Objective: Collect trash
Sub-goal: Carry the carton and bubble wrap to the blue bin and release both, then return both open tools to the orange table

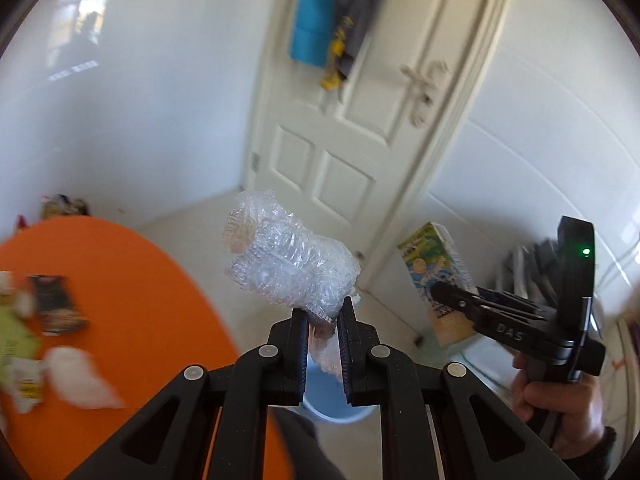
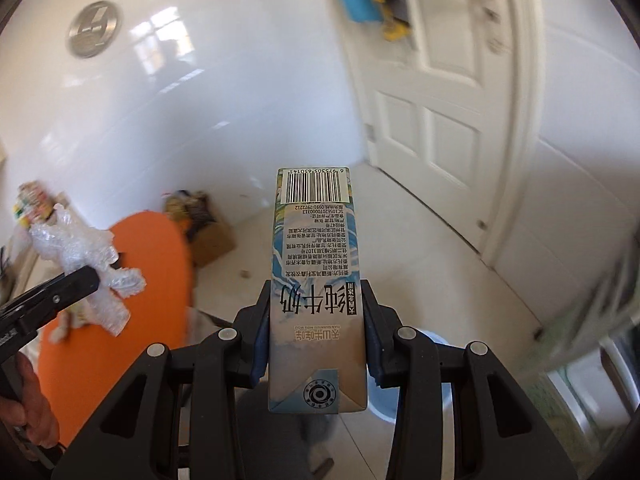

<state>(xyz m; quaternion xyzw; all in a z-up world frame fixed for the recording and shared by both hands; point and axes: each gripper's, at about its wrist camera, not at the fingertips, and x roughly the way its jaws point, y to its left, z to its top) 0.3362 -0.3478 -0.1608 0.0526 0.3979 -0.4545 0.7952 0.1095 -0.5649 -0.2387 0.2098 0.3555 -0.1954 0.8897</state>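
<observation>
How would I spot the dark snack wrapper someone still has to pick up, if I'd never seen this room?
Find the orange table at the left of the left wrist view. Near its left edge lies a scatter of litter; the dark snack wrapper lies flat among it. It is the only dark brown-black piece there, next to a white tissue wad and pale green packaging.

Table (image 1: 120, 280) left of door (image 1: 340, 140), wrappers (image 1: 56, 304) on table

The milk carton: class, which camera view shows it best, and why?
The right wrist view: the milk carton fills the centre, clamped in the right gripper, print readable. The left wrist view shows it small, side-on and blurred.
</observation>
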